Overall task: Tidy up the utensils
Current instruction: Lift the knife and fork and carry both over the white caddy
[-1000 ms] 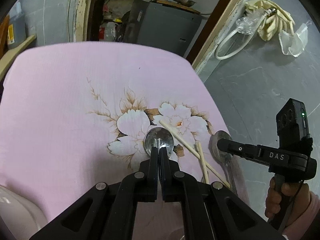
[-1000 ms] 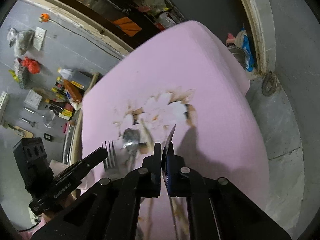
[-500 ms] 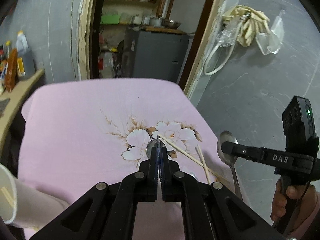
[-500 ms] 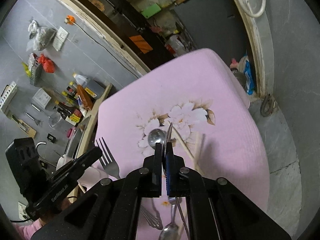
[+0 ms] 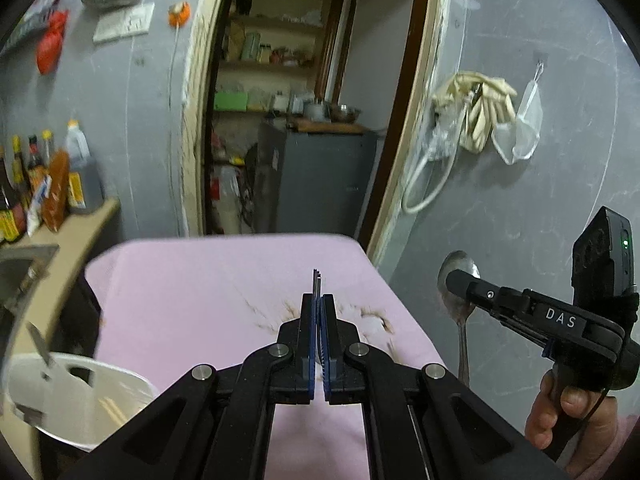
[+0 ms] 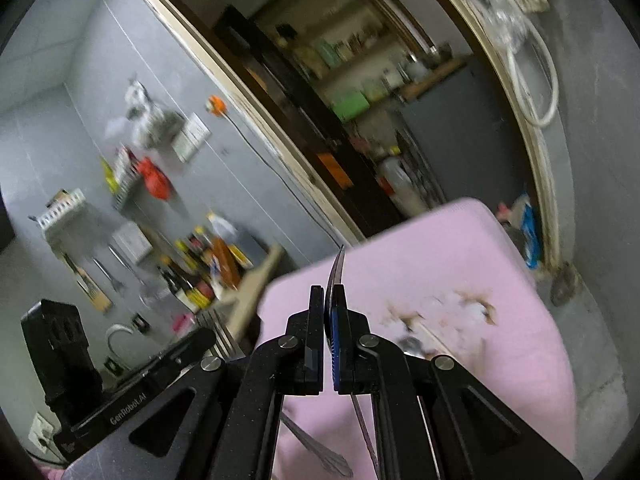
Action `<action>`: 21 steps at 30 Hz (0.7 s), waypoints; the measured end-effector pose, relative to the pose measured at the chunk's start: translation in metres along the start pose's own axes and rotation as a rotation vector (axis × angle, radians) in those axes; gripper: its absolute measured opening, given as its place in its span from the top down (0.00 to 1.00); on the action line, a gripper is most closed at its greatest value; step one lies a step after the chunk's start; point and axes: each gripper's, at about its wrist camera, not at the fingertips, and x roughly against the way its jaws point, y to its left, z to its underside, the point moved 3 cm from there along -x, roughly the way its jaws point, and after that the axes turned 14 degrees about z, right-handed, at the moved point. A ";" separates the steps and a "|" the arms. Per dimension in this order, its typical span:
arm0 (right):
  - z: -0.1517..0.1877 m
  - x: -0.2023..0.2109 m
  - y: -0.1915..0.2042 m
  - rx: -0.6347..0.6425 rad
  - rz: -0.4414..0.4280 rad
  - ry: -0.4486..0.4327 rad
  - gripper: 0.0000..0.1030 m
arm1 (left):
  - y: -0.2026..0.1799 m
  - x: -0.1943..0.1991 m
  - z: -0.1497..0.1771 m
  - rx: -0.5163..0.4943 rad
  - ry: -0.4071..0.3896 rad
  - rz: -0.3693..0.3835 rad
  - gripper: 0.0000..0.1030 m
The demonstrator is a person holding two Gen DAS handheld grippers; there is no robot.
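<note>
My left gripper [image 5: 318, 306] is shut on a fork [image 5: 317, 282], seen edge-on, its tines sticking up past the fingertips; its handle end shows in the right wrist view [image 6: 320, 450]. My right gripper [image 6: 330, 308] is shut on a metal spoon [image 6: 338, 270], also edge-on; in the left wrist view the spoon [image 5: 458, 280] stands bowl up at the right, held in that gripper [image 5: 460, 284]. Both are raised above the pink flowered cloth [image 5: 224, 288]. A white holder [image 5: 76, 396] with chopsticks inside sits at the lower left. More utensils [image 6: 412, 346] lie blurred on the cloth.
A wooden counter [image 5: 60, 240] with sauce bottles [image 5: 48, 184] is at the left, beside a sink edge [image 5: 24, 264]. An open doorway [image 5: 296, 120] to a pantry with a grey cabinet is behind the table. A grey wall [image 5: 520, 200] with hanging gloves is at the right.
Both grippers have lifted and tilted up, carrying the fork and spoon away from the cloth. The white holder has come further into the left view.
</note>
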 end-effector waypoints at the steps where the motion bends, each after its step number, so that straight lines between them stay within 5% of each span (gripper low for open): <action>1: -0.002 0.003 0.007 -0.005 -0.015 -0.016 0.97 | 0.003 0.009 -0.006 -0.011 -0.012 -0.008 0.98; 21: 0.028 -0.011 0.220 0.132 -0.264 -0.229 0.97 | 0.116 0.167 -0.051 -0.059 -0.175 -0.263 0.98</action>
